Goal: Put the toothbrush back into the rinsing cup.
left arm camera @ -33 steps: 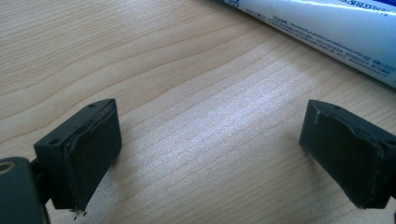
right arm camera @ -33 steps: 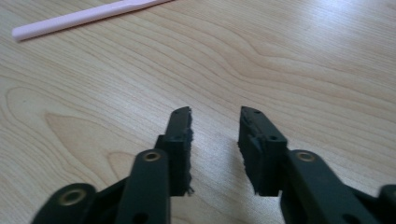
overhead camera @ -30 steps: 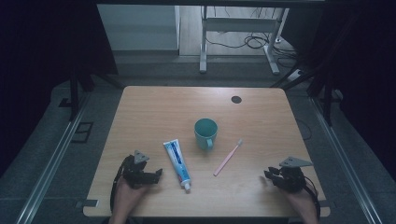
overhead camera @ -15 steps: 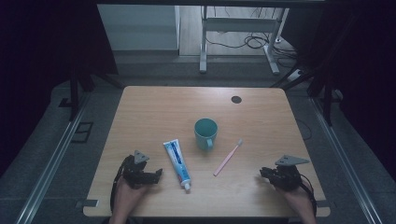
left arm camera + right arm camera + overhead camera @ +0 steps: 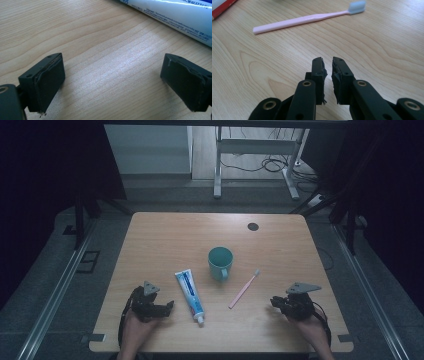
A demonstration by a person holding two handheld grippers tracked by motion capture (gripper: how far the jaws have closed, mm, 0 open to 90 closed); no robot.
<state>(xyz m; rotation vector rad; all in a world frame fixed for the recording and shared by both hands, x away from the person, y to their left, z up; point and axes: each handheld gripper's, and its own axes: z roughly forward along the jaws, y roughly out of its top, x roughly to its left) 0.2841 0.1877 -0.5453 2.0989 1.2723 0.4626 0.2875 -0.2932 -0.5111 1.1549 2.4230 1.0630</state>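
A pink toothbrush (image 5: 244, 289) (image 5: 307, 20) lies on the wooden table (image 5: 280, 250), bristles at its far end. A teal cup (image 5: 220, 261) stands at mid-table. A white and blue toothpaste tube (image 5: 190, 292) (image 5: 175, 15) lies left of the cup, cap toward the front edge. My left gripper (image 5: 165, 307) (image 5: 112, 80) rests on the table just left of the tube, open, with bare wood between its jaws. My right gripper (image 5: 274, 301) (image 5: 328, 62) sits right of the toothbrush handle and points at it. Its jaws have just been closing to a narrow slit and hold nothing.
A dark round hole (image 5: 253, 226) sits near the table's far right corner. Beyond the table are a metal desk frame (image 5: 255, 150) and cables on the floor. Rails run along both sides. A hand holds each gripper at the front edge.
My right gripper has shifted a little to the left, toward the toothbrush handle. The left gripper and the objects on the table have stayed put.
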